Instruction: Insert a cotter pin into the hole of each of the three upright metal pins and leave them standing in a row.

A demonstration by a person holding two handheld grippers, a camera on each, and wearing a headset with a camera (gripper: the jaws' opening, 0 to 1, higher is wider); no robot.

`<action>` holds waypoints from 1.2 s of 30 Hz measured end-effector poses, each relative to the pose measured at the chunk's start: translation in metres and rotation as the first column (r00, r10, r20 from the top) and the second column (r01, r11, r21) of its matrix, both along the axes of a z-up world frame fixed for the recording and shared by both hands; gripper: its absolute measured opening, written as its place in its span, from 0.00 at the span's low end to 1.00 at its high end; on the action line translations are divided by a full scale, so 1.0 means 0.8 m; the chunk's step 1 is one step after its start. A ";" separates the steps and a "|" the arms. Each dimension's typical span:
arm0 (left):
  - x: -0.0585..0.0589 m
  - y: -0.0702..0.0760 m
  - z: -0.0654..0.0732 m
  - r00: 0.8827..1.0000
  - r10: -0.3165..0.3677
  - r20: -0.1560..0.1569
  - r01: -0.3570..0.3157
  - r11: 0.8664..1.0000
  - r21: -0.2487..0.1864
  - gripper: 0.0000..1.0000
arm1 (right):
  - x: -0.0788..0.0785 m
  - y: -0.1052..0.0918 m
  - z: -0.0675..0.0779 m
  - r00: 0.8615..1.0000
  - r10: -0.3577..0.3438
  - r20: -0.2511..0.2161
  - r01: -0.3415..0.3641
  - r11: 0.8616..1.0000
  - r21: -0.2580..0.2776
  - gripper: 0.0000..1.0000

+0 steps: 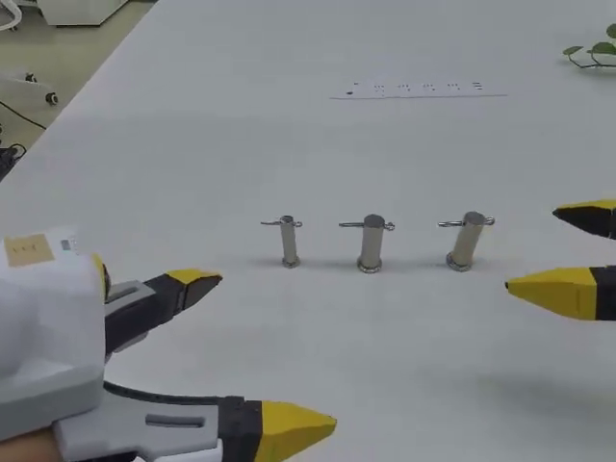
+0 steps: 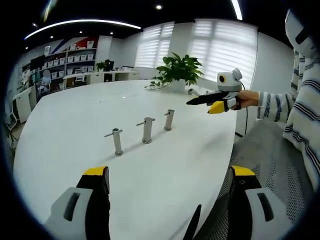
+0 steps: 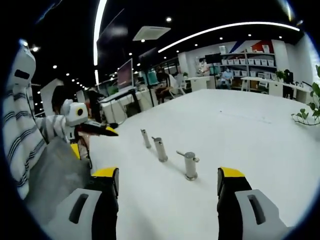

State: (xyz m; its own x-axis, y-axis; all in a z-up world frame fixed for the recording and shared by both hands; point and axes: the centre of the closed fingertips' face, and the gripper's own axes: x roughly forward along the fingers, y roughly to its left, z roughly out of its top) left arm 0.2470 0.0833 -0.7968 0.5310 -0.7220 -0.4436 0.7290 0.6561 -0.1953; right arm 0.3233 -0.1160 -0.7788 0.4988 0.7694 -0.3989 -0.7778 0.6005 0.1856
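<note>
Item: 3 metal pins [image 1: 372, 245], upright in a row mid-table, well apart from one another, each with a cotter pin [image 1: 357, 225] lying crosswise through its head; the right-hand one looks slightly tilted in the head view, possibly a lens effect. Step: insertion appears done on all 3, so the task reads as finished or at final check. Next move, if any: withdraw without knocking the row. Left gripper [image 1: 255, 351]: jaws wide apart, holding nothing, near the row's left end. Right gripper [image 1: 539, 248]: jaws parted, holding nothing, beside the right pin. Surroundings: white table [image 1: 192, 125], power strip [image 1: 419, 89] beyond the pins, plant [image 1: 597, 53] at the far corner. Obstructions: none near the row.
</note>
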 end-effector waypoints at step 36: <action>-0.018 0.031 -0.005 0.990 0.118 -0.072 -0.117 0.993 0.010 0.99 | -0.079 -0.002 -0.027 0.976 -0.162 -0.146 0.148 0.984 -0.097 1.00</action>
